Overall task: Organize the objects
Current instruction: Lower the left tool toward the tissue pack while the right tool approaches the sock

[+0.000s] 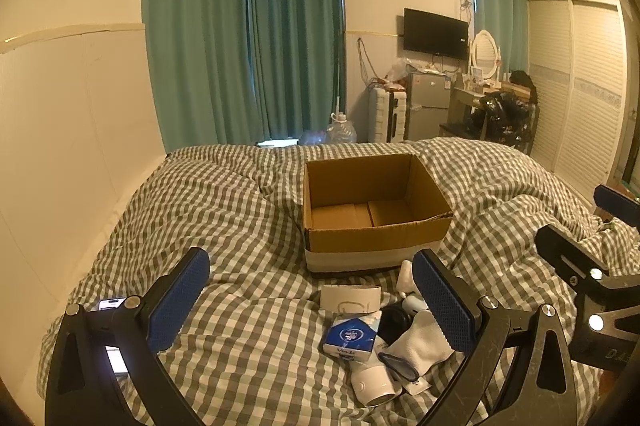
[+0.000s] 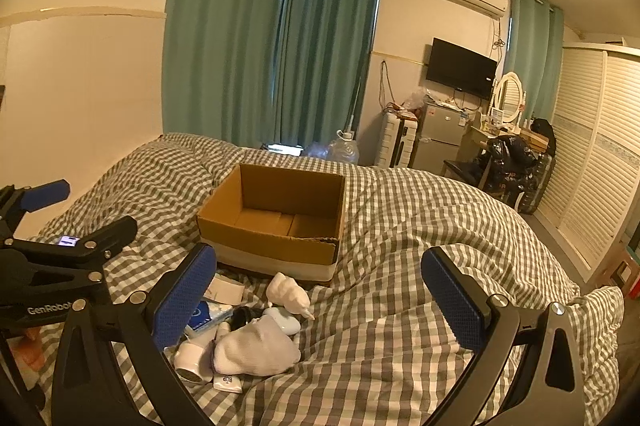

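On checked bedding (image 1: 240, 210), empty cardboard box (image 1: 372, 210), green curtains (image 1: 248, 38), both tools (image 1: 312, 302) (image 2: 320, 294) wide open, holding nothing.

The left gripper (image 1: 311, 302) had a black, scuffed frame with triangular cutouts, silver round screws and blue dimpled pads (image 1: 442, 302). The right gripper (image 2: 319, 300) matched it. White "GenRobot" lettering marked the left gripper's side.

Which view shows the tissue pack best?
Left wrist: the blue Vinda tissue pack lies unobstructed, label readable, between the open tongs. In the right wrist view it is mostly hidden behind the right tongs' left finger; only a blue-white edge shows.
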A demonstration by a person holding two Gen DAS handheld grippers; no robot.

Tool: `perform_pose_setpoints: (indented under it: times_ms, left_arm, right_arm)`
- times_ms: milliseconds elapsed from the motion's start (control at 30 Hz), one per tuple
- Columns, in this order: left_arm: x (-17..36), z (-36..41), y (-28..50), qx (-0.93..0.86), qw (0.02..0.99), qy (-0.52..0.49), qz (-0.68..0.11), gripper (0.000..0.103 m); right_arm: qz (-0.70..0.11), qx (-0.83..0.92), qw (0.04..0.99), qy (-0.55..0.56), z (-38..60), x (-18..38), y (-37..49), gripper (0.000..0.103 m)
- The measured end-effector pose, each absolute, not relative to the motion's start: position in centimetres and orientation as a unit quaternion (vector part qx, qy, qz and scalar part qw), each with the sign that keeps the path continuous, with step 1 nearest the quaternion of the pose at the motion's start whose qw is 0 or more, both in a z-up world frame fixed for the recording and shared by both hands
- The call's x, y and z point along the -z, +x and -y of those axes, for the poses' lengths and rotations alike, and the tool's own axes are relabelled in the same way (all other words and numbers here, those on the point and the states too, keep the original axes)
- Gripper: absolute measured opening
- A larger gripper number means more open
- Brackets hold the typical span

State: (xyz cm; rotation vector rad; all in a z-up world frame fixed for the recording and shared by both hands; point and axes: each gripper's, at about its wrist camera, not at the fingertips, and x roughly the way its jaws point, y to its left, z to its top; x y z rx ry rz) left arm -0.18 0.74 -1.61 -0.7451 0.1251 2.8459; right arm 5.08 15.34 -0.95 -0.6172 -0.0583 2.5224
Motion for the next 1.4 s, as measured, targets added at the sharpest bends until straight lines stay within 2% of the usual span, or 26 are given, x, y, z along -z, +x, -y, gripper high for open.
perform_pose_setpoints:
  times_ms: [400,467,500,700,1033,1200,1267,1333,1400]
  left_arm:
    - [4.0,-1.3,-1.3,-0.946,0.117,-0.299,-0.050,0.103]
    - [4.6,-1.4,-1.4,-0.943,0.118,-0.307,-0.052,0.103]
    - [4.9,-1.4,-1.5,-0.942,0.119,-0.310,-0.053,0.103]
    - [7.2,-1.4,-2.4,-0.931,0.117,-0.340,-0.061,0.103]
    - [11.3,-1.5,-4.5,-0.908,0.111,-0.397,-0.075,0.103]
    - [12.6,-0.9,-5.8,-0.898,0.099,-0.424,-0.067,0.103]
    - [13.1,-0.7,-6.2,-0.893,0.100,-0.434,-0.059,0.103]
    - [13.3,-0.6,-6.5,-0.890,0.100,-0.442,-0.055,0.103]
    - [13.5,-0.3,-6.6,-0.889,0.101,-0.443,-0.051,0.103]
  right_arm:
    - [0.007,-0.932,0.252,-0.261,-16.1,2.5,4.2,0.099]
    - [0.005,-0.930,0.247,-0.271,-16.2,3.1,3.9,0.099]
    - [-0.009,-0.914,0.297,-0.278,-16.3,3.4,3.8,0.099]
    - [-0.018,-0.903,0.266,-0.336,-17.1,6.8,2.2,0.094]
    - [-0.053,-0.869,0.218,-0.441,-19.5,13.8,-1.5,0.080]
    - [-0.070,-0.851,0.171,-0.492,-19.5,16.4,-2.9,0.079]
    - [-0.077,-0.850,0.173,-0.492,-19.7,16.6,-2.8,0.074]
    - [-0.090,-0.856,0.173,-0.479,-20.0,16.2,-2.0,0.064]
    - [-0.105,-0.870,0.191,-0.443,-20.3,14.5,-0.3,0.062]
